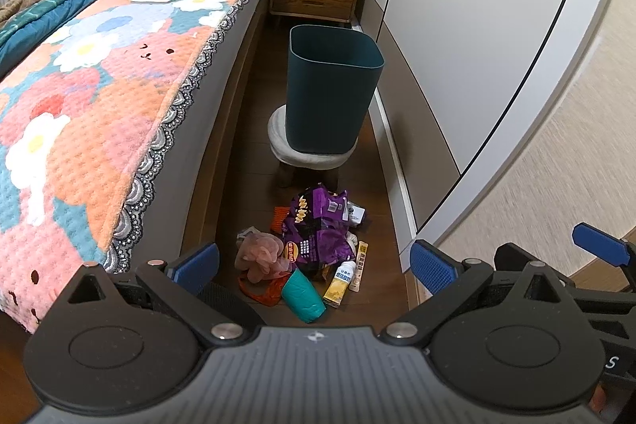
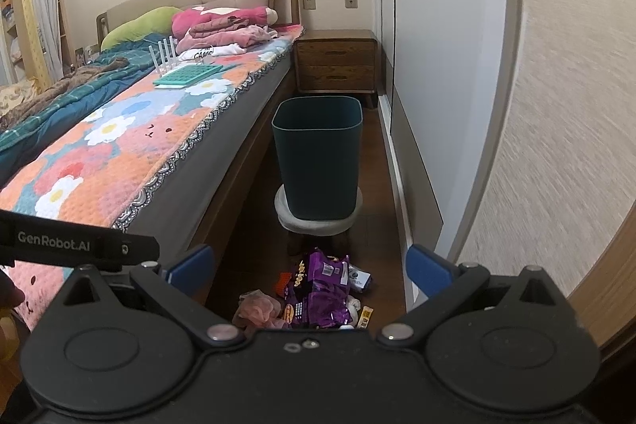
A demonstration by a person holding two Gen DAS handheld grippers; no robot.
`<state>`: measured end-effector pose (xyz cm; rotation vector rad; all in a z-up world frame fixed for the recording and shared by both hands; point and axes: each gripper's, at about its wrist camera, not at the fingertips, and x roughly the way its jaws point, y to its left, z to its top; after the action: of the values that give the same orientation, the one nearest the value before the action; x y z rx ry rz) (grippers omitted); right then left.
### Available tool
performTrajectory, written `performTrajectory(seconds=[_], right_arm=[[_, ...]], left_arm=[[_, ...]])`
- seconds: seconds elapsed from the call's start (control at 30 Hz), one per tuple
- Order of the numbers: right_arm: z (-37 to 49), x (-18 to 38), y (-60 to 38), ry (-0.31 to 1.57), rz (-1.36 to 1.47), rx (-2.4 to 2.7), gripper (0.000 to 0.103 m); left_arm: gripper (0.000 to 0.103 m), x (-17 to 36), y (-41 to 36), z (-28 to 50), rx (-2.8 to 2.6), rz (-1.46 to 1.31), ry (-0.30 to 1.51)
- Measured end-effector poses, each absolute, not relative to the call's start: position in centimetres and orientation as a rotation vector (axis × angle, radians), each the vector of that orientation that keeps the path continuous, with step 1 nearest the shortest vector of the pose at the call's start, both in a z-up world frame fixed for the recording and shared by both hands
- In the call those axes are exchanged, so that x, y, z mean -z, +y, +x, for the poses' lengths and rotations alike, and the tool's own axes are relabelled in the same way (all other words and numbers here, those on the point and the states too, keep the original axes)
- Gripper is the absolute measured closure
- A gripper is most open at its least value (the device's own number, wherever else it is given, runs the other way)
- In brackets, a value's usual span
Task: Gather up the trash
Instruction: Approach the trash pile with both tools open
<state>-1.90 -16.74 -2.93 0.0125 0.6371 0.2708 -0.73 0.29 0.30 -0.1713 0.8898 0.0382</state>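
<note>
The trash (image 1: 314, 249) lies heaped on the floor between the bed (image 1: 99, 106) and the wardrobe (image 1: 457, 46): a purple bag (image 1: 318, 229), a teal cup (image 1: 304, 295), a small bottle (image 1: 345, 273), sachets and a pink wad. Just beyond it, the bin (image 1: 332, 86) stands on a stool (image 1: 314, 150). The left gripper (image 1: 314, 263) and right gripper (image 2: 310, 265) hover above the heap, both spread wide and empty. Nothing looks collected yet; the next move likely calls for lowering one gripper onto a single item.
</note>
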Motion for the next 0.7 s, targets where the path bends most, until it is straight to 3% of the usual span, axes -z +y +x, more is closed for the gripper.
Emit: performTrajectory(seconds=[0.7], right_arm=[[-1.93, 2.97, -16.83, 0.659, 0.023, -0.259, 0.0]], left_arm=[[0.0, -0.07, 0.18, -0.61, -0.028, -0.168, 0.917]])
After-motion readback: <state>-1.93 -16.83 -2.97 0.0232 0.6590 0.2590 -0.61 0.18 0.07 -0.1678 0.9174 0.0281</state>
